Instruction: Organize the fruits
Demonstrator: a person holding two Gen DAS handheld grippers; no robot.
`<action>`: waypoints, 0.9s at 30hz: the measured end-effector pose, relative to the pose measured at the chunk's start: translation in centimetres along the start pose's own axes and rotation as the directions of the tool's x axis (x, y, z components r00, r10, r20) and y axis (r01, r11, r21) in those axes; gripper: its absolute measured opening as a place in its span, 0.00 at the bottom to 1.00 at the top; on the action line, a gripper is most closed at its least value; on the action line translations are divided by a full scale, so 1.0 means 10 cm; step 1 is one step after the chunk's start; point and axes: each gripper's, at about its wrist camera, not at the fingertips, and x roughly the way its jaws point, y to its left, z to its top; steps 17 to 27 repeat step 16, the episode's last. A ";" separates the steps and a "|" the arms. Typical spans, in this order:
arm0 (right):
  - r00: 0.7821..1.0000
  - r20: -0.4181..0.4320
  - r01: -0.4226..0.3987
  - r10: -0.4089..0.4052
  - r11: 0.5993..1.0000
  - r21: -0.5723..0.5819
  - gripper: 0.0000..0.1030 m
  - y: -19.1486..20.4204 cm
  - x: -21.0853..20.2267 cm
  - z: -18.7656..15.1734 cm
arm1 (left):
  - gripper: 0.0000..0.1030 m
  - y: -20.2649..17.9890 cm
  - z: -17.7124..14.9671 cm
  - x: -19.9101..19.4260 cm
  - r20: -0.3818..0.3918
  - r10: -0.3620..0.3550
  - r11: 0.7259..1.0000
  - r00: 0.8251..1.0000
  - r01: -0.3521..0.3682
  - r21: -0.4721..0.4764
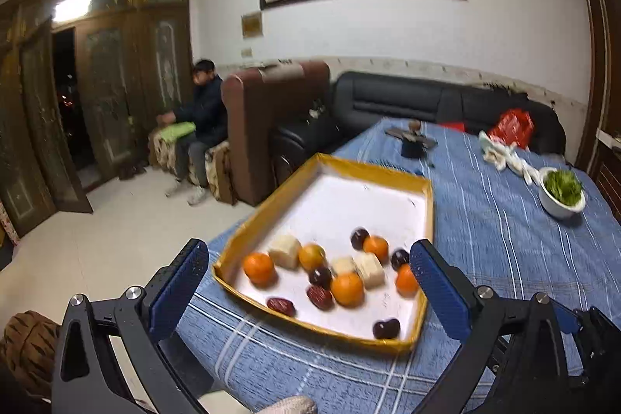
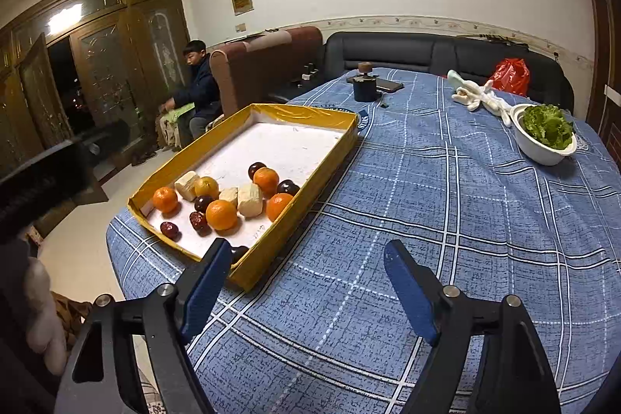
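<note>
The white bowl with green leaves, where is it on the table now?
In both wrist views the white bowl stands on the blue checked tablecloth at the far right, just beyond the white gloves, well apart from the yellow tray.

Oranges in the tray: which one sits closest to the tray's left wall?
The orange at the far left of the cluster, beside a pale block. The other oranges sit further right, toward the tray's middle and right wall.
</note>
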 end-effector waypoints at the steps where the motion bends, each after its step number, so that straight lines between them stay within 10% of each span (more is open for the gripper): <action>1: 1.000 -0.001 -0.001 0.001 1.000 -0.004 0.85 0.00 0.00 -0.01 | 1.00 -0.02 -0.01 0.01 -0.005 -0.010 1.000 1.000 0.010 0.007; 27: 1.000 -0.011 0.006 -0.005 0.999 0.047 0.87 -0.24 0.07 0.04 | 1.00 -0.38 0.00 0.25 -0.083 -0.048 0.995 0.995 0.054 0.078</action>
